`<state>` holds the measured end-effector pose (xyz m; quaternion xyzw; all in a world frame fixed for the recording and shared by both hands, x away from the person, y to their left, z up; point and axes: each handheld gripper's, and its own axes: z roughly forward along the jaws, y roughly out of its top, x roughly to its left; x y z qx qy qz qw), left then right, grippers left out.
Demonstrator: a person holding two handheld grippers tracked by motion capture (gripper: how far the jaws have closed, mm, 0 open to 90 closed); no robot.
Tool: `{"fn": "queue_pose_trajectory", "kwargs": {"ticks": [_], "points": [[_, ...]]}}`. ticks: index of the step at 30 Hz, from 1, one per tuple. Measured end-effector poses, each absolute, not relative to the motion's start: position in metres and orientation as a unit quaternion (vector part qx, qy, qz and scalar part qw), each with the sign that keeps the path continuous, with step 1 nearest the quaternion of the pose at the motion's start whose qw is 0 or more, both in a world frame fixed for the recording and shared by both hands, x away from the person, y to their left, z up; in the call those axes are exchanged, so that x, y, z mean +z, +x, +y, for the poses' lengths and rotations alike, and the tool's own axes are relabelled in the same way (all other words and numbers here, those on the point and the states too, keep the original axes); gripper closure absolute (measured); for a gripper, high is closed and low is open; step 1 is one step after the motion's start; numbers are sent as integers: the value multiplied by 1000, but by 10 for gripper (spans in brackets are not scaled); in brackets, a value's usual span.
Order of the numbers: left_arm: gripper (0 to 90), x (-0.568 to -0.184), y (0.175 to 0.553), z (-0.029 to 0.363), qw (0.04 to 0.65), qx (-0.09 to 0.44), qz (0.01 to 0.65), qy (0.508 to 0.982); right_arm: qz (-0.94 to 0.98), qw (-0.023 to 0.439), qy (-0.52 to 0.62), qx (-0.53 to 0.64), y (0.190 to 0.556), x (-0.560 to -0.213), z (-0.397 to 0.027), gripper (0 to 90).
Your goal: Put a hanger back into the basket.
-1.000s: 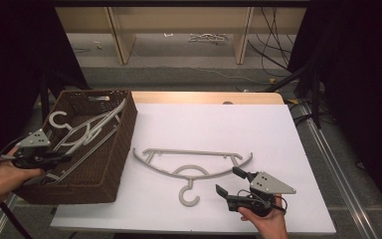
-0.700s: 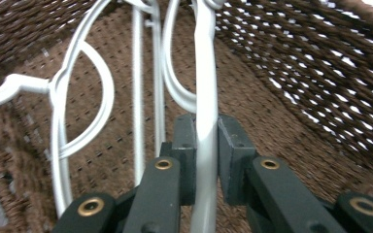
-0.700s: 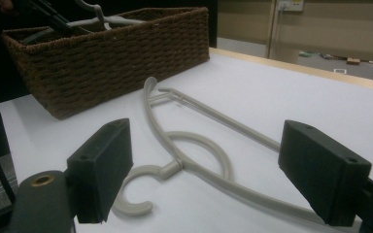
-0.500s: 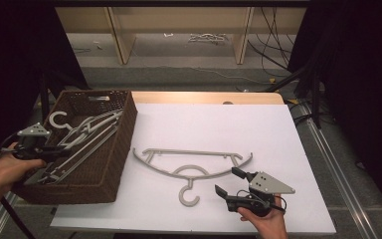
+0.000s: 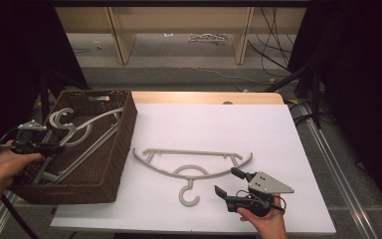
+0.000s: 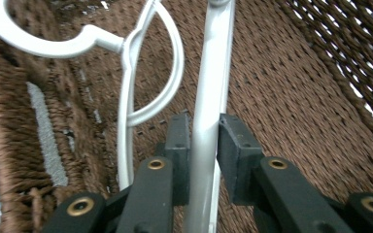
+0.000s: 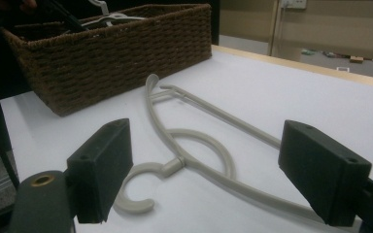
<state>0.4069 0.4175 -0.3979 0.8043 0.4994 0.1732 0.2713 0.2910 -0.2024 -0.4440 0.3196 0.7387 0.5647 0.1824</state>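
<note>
Left gripper (image 6: 204,141) inside the basket (image 5: 122,149), jaws just easing apart around a white hanger's bar (image 6: 212,87). Right gripper (image 5: 229,183) wide open, empty, low over the surface (image 5: 278,129) right of the basket, facing a grey hanger (image 5: 191,167) lying flat.

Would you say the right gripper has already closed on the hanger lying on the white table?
No, the right gripper stands wide open, its jaws short of the hanger, which lies flat on the table.

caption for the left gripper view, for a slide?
Left gripper jaws just opening around a hanger bar inside the basket.
</note>
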Motion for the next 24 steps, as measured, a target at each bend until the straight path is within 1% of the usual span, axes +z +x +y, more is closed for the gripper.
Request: {"fn": "queue_pose_trajectory", "kwargs": {"ticks": [1, 4, 6, 9, 10, 12, 14, 16, 17, 18, 20, 21, 24], "points": [[745, -399, 407, 416, 277, 172, 503, 800, 734, 182, 315, 573, 292, -445, -201, 209], [716, -399, 410, 417, 258, 180, 506, 803, 742, 183, 318, 561, 291, -445, -203, 208], [712, -400, 412, 418, 255, 185, 514, 798, 740, 184, 318, 563, 291, -444, -202, 209], [662, -401, 413, 419, 253, 200, 528, 786, 742, 184, 317, 562, 291, -444, -202, 209], [660, -400, 413, 419, 254, 202, 533, 781, 742, 182, 318, 562, 291, -444, -203, 209], [650, -400, 412, 421, 264, 204, 540, 773, 738, 185, 317, 566, 292, -444, -202, 209], [605, -398, 412, 422, 268, 205, 546, 767, 742, 182, 317, 562, 292, -444, -203, 209], [587, -395, 410, 421, 275, 210, 545, 764, 741, 182, 318, 562, 291, -444, -203, 209], [574, -392, 409, 420, 273, 214, 544, 764, 740, 189, 313, 565, 292, -444, -203, 209], [559, -390, 408, 419, 276, 217, 542, 763, 740, 184, 317, 564, 292, -444, -202, 209], [504, -387, 405, 416, 286, 219, 542, 759, 740, 177, 316, 567, 292, -445, -202, 209], [488, -384, 402, 413, 296, 220, 541, 756, 739, 183, 318, 565, 292, -445, -202, 209], [472, -378, 395, 405, 307, 223, 525, 762, 741, 184, 317, 563, 291, -444, -202, 209]]}}
